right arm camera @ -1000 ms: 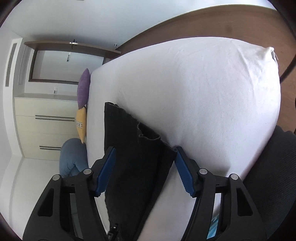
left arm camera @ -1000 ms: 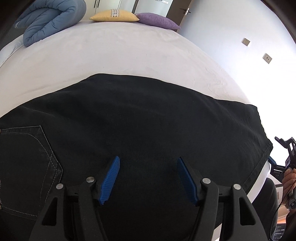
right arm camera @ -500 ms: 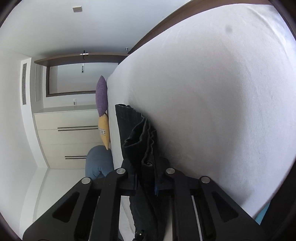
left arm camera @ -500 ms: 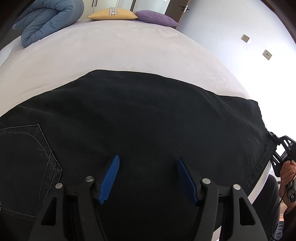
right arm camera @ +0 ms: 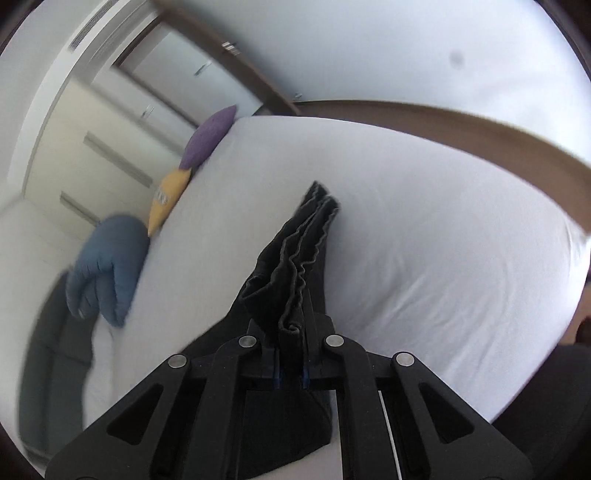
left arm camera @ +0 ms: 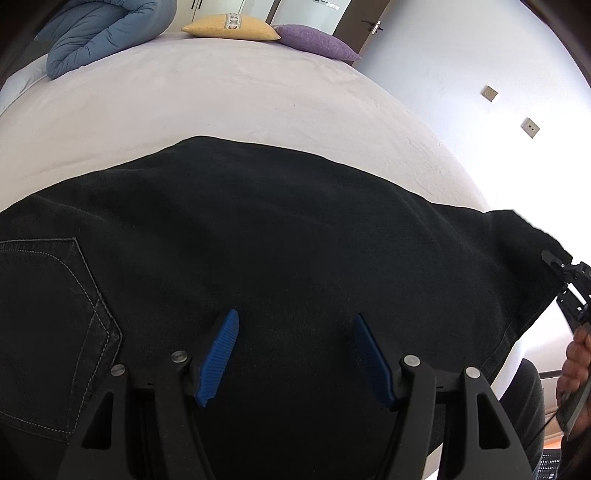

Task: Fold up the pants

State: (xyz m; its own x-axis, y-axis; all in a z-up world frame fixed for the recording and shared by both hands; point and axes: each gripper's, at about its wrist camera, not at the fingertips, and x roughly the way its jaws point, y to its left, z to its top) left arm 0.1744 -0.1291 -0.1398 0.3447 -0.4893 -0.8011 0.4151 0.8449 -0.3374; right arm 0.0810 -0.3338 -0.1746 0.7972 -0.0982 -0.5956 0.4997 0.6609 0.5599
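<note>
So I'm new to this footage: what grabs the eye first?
The black pants spread wide across the near part of the white bed. The right gripper is shut on their bunched hem end, while the left gripper hangs open above the cloth. A yellow pillow and a purple pillow sit at the far end.

Bright bedroom, white bed and pale walls

The bed [left arm camera: 258, 96] fills the room; at its far end lie a blue duvet [left arm camera: 99, 33], yellow cushion [left arm camera: 232, 27] and purple cushion [left arm camera: 317, 42]. Switch plates [left arm camera: 530, 127] dot the right wall; cream wardrobes [right arm camera: 92, 147] stand beyond.
</note>
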